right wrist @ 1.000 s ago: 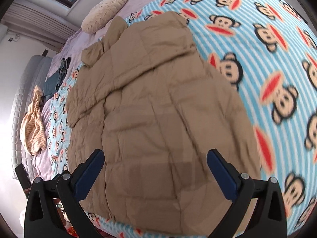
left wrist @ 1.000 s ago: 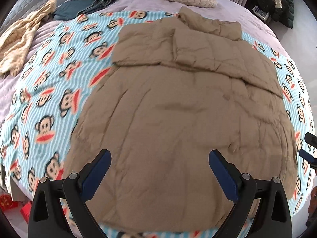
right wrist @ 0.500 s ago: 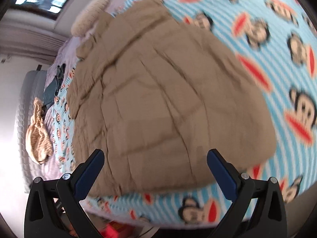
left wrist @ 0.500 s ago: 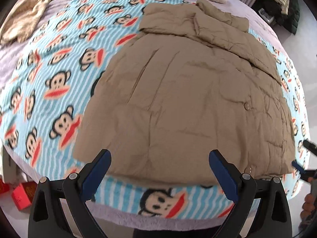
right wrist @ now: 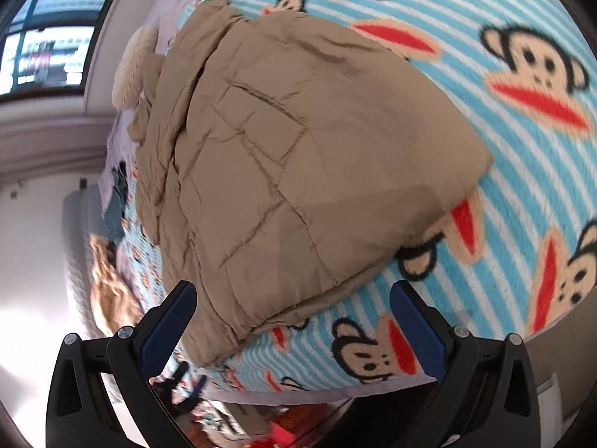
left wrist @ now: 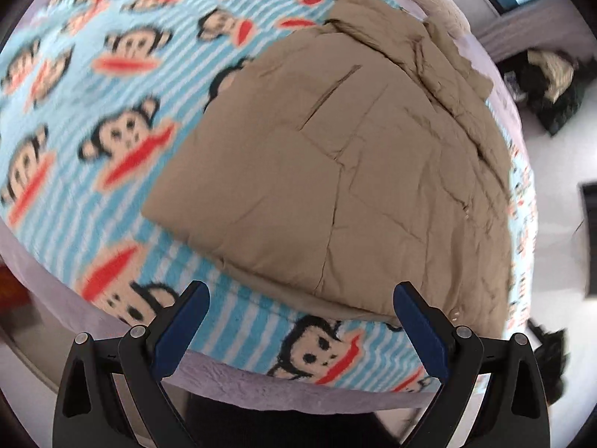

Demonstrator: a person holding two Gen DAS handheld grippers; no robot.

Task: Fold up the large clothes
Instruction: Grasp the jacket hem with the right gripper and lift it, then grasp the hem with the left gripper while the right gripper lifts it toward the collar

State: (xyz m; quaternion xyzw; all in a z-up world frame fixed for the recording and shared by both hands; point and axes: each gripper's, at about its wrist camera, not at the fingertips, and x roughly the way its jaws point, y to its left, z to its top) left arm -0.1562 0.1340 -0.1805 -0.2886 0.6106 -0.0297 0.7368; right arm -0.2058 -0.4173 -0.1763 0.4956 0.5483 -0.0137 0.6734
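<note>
A large tan quilted jacket [left wrist: 335, 171] lies flat on a bed, its sleeves folded in over the body and its hem toward me. My left gripper [left wrist: 300, 298] hangs open just off the hem, near the bed's foot edge, with nothing between its blue pads. In the right wrist view the same jacket [right wrist: 298, 156] fills the middle, one hem corner reaching down to the bed edge. My right gripper [right wrist: 293, 296] is open too, its fingers either side of that corner and apart from the cloth.
A blue striped blanket with monkey faces [left wrist: 112, 138] covers the bed over a lilac sheet [left wrist: 298, 388]. A cream pillow [right wrist: 130, 63] lies at the head. A tan striped garment [right wrist: 108, 295] and dark clothes [left wrist: 552, 86] lie off to the sides.
Both grippers have pulled back from above the jacket to the foot of the bed and tilted; the hem and bed edge now show. Both stay open. The jacket has not moved.
</note>
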